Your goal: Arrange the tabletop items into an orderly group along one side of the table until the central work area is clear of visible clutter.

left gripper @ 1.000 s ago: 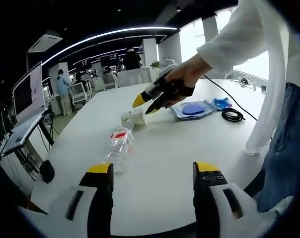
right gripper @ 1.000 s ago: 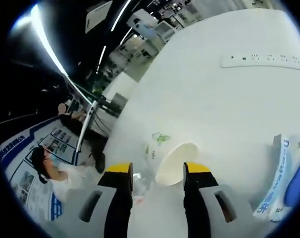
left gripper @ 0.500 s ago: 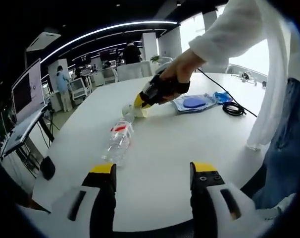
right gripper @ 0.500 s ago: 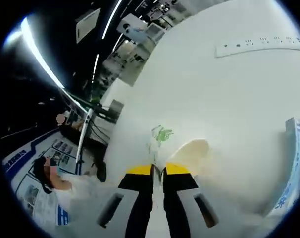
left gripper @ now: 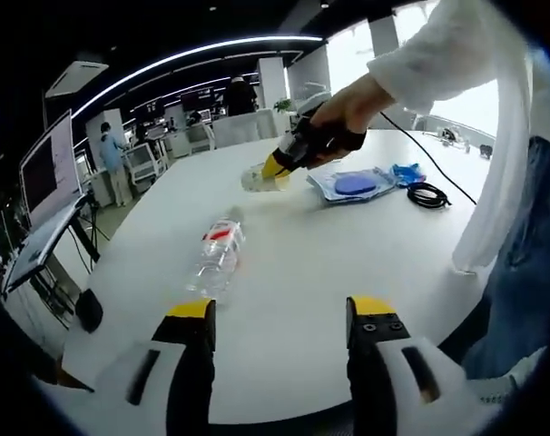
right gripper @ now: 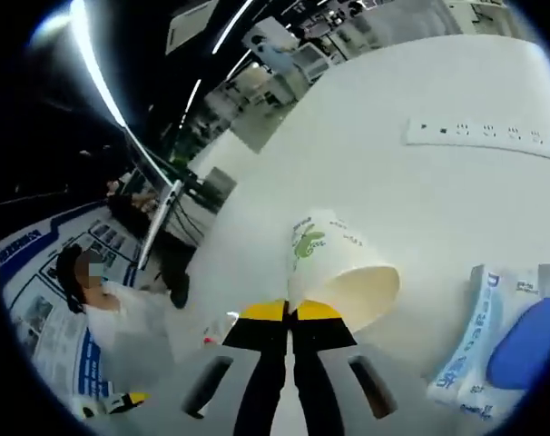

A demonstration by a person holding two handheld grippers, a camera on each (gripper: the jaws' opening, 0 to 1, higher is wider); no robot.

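A white paper cup [right gripper: 340, 272] with a green print hangs above the white table [right gripper: 411, 195], tilted, its rim pinched by my shut right gripper [right gripper: 291, 312]. In the left gripper view that cup [left gripper: 255, 177] is lifted clear of the table, with the right gripper [left gripper: 277, 166] held in a person's hand. A clear plastic water bottle [left gripper: 217, 257] with a red label lies on its side mid-table. My left gripper [left gripper: 279, 311] stands open near the table's front edge, short of the bottle, with nothing between its jaws.
A flat blue-and-white packet [left gripper: 352, 186] and a coil of black cable [left gripper: 427, 193] lie to the right of the cup. The same packet [right gripper: 497, 341] sits beside the cup's shadow. A white power strip [right gripper: 482, 138] lies farther along the table.
The right gripper shut on the cup's rim and lifted the cup off the table. The left gripper stayed open and roughly in place.
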